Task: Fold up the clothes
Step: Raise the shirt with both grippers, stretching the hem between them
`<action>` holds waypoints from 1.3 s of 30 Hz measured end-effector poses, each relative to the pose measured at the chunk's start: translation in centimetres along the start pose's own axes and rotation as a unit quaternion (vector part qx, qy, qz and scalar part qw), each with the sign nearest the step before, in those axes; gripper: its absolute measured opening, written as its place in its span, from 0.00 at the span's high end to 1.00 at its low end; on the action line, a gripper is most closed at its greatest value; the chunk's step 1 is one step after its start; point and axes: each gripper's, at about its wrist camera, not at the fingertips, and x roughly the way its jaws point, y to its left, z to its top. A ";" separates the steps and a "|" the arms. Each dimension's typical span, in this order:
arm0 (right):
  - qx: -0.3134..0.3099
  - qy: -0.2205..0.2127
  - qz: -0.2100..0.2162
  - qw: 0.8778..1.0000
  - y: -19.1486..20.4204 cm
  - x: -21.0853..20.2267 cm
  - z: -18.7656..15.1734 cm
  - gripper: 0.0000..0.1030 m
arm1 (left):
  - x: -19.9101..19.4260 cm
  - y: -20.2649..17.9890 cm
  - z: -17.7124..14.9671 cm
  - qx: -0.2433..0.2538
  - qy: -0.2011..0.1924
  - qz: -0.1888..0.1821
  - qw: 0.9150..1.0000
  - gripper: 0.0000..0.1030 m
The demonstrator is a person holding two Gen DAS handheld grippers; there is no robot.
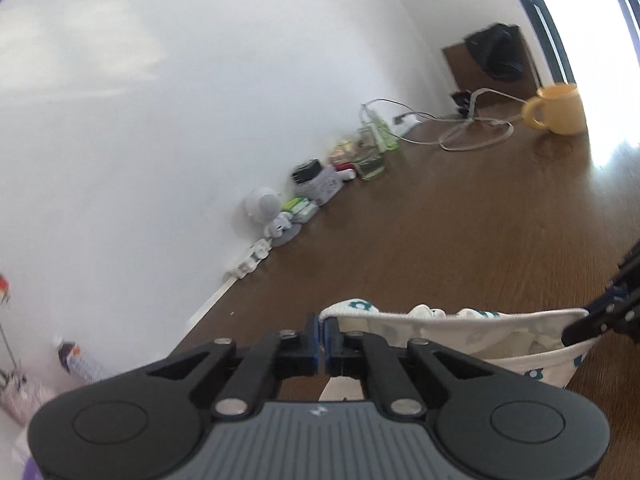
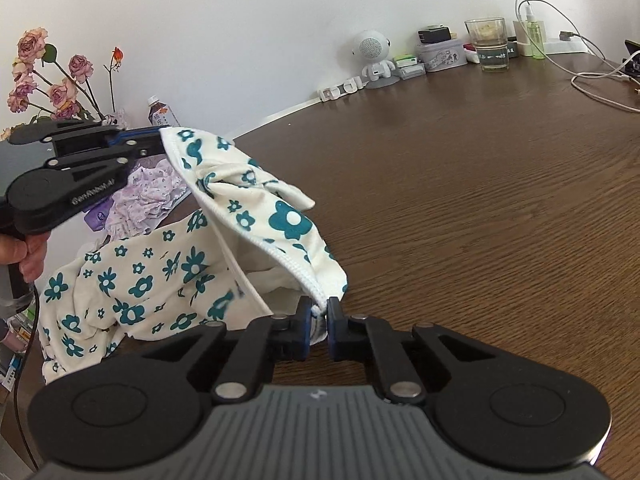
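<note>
A cream garment [image 2: 256, 208] printed with teal flowers hangs stretched between both grippers above the brown wooden table [image 2: 480, 200]. My right gripper [image 2: 319, 314] is shut on its ribbed hem at one end. My left gripper [image 2: 160, 142] is shut on the other end, at the left of the right wrist view, held by a hand [image 2: 24, 256]. In the left wrist view my left gripper [image 1: 323, 330] pinches the garment [image 1: 500, 332], and the right gripper [image 1: 576, 330] grips the far end. The rest of the cloth droops to the table.
A crumpled lilac garment [image 2: 148, 196] lies behind the left gripper. Along the wall stand a small white robot speaker [image 2: 372, 56], boxes, a glass [image 2: 488, 44] and cables [image 2: 592, 80]. A yellow mug [image 1: 558, 108] sits far right. Dried roses [image 2: 44, 76] stand at left.
</note>
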 end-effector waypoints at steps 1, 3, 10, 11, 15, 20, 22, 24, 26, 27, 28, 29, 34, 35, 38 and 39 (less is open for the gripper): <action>-0.005 -0.003 -0.001 1.000 0.2 0.0 0.0 0.93 | -0.4 0.8 -0.4 -0.022 0.004 0.000 1.000 0.98; -0.018 -0.004 -0.003 1.000 0.9 0.0 -0.1 0.93 | -1.2 2.0 -1.4 -0.055 0.015 -0.004 0.998 0.98; -0.023 0.008 -0.009 1.000 3.2 1.1 -0.9 0.89 | -3.8 2.7 -5.8 -0.085 0.050 -0.004 0.995 0.98; -0.020 0.008 -0.011 1.000 3.5 1.1 -1.2 0.89 | -4.0 2.7 -6.3 -0.088 0.054 -0.005 0.995 0.98; -0.009 0.007 -0.013 1.000 4.2 1.4 -2.1 0.87 | -4.5 2.7 -7.9 -0.083 0.059 0.001 0.995 0.98; -0.058 -0.025 -0.033 0.997 5.4 0.2 -2.7 0.93 | -4.7 0.4 -8.3 0.012 0.045 0.030 0.998 0.89; -0.082 -0.044 -0.047 0.995 5.9 -0.6 -2.4 0.93 | -4.9 -0.7 -8.4 0.055 0.038 0.043 0.997 0.71; -0.095 -0.061 -0.058 0.992 6.1 -1.3 -2.0 0.93 | -5.1 -2.0 -8.5 0.103 0.022 0.072 0.992 0.58; -0.102 -0.071 -0.062 0.990 6.1 -1.8 -1.5 0.93 | -5.3 -3.2 -8.6 0.149 0.009 0.085 0.985 0.58; -0.104 -0.073 -0.061 0.990 6.1 -2.0 -1.3 0.93 | -5.3 -3.8 -8.6 0.169 0.004 0.085 0.982 0.58; -0.106 -0.074 -0.061 0.990 6.1 -2.1 -1.1 0.93 | -5.3 -4.3 -8.6 0.189 0.001 0.082 0.979 0.58; -0.109 -0.076 -0.060 0.989 6.1 -2.3 -1.0 0.93 | -5.3 -4.8 -8.6 0.207 0.000 0.078 0.975 0.58; -0.117 -0.086 -0.053 0.988 6.3 -3.0 -0.8 0.93 | -4.5 -7.3 -9.2 0.322 -0.007 0.071 0.944 0.58; -0.116 -0.087 -0.051 0.988 6.2 -3.1 -0.8 0.93 | -4.3 -7.8 -9.4 0.345 -0.009 0.071 0.936 0.58; -0.111 -0.087 -0.045 0.989 6.0 -3.4 -0.7 0.94 | -3.5 -9.3 -10.1 0.413 -0.014 0.071 0.908 0.62; -0.109 -0.086 -0.044 0.989 6.0 -3.5 -0.7 0.94 | -3.2 -9.7 -10.3 0.429 -0.010 0.070 0.901 0.85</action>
